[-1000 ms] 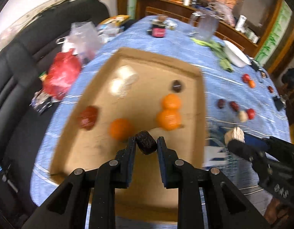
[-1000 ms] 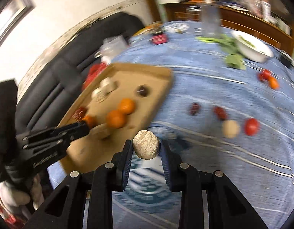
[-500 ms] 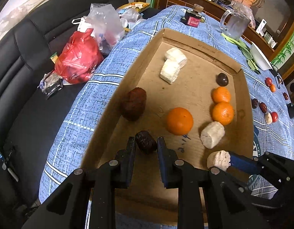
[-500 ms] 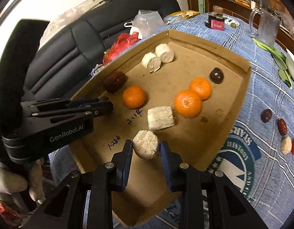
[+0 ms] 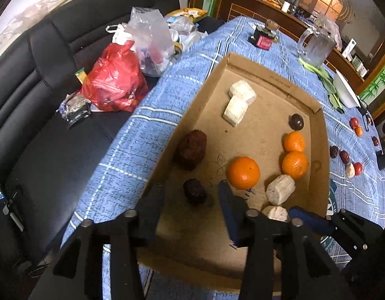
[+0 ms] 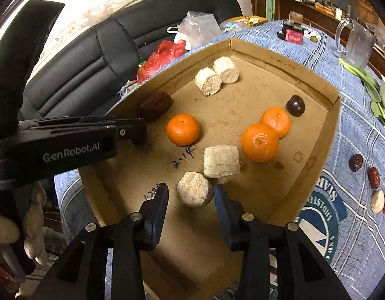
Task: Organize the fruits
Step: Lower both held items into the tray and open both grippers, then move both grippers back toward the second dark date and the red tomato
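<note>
- the left gripper (image 5: 192, 195) has its fingers spread wide over the near left of the cardboard tray (image 5: 325, 150); a small dark wrinkled fruit (image 5: 195, 191) lies on the tray floor between them, touching neither.
- the right gripper (image 6: 191, 196) is open too; a pale cut chunk (image 6: 194, 192) sits between its fingers, right against the blue pad on the right side and clear of the other.
- "genrobot.ai" is printed in white on the side of the left gripper, seen from the right wrist view.
- handwriting in dark ink on the tray floor reads "2.14" beside an orange (image 6: 183, 129); another scrawl near the right gripper's left finger is partly covered and not legible.
- small printed text runs along the tray's far wall, too small to read.
- two more oranges (image 6: 260, 142), a dark round fruit (image 6: 295, 105), a larger dark wrinkled fruit (image 6: 156, 105) and three other pale chunks (image 6: 222, 161) lie in the tray.
- the blue checked cloth (image 6: 355, 115) on the surface carries a round emblem with letters, partly hidden; "history" can be made out.
- small red and pale fruits (image 6: 375, 177) lie on the cloth right of the tray.
</note>
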Demonstrator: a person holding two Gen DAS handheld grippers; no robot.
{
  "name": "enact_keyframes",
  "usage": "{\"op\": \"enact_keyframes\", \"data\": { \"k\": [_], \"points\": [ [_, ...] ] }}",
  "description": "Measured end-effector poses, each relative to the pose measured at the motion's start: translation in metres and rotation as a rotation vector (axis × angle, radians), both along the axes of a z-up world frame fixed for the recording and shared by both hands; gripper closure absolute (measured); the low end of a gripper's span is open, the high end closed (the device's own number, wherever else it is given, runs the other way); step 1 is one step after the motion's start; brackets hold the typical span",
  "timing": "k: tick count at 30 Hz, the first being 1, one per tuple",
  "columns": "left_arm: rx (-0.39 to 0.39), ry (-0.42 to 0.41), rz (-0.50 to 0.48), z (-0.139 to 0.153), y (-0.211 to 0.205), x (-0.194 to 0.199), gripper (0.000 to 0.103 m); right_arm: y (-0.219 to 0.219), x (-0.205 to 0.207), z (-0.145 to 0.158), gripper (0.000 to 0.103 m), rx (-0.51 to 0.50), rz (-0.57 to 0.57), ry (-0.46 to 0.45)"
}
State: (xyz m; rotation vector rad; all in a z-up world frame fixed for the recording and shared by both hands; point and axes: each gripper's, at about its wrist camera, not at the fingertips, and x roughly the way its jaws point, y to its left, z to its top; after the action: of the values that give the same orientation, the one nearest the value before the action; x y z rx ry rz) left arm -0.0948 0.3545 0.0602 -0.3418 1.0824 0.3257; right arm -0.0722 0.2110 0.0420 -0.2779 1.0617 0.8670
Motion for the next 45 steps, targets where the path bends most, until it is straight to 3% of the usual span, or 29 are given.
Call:
{"op": "enact_keyframes", "data": {
  "k": [5, 7, 15, 17, 22, 34, 45],
  "points": [
    [0.045, -0.025, -0.015, 0.026, -0.022, 0.001, 0.037, -0.026, -0.002, 0.015, 0.054, 0.039, -0.056, -0.022],
    [0.074, -0.041, -0.039, 0.039, -0.037, 0.003, 0.036, -0.041, 0.001, 0.019, 0.053, 0.052, -0.091, -0.026],
    [0.318, -0.129, -0.147, 0.098, -0.129, 0.007, 0.036, -0.121, 0.010, 0.037, 0.051, 0.082, -0.271, -0.045],
    [0.359, -0.154, -0.174, 0.109, -0.151, 0.007, 0.036, -0.137, 0.009, 0.041, 0.046, 0.087, -0.297, -0.050],
    [0.425, -0.192, -0.255, 0.124, -0.201, 0.008, 0.036, -0.176, 0.007, 0.053, 0.046, 0.103, -0.344, -0.080],
    [0.392, -0.215, -0.343, 0.123, -0.248, 0.016, 0.036, -0.229, 0.012, 0.056, 0.042, 0.098, -0.439, -0.098],
    [0.235, -0.126, -0.289, 0.084, -0.216, 0.040, 0.036, -0.256, 0.044, 0.014, 0.042, 0.048, -0.550, 0.021]
  ]
}}
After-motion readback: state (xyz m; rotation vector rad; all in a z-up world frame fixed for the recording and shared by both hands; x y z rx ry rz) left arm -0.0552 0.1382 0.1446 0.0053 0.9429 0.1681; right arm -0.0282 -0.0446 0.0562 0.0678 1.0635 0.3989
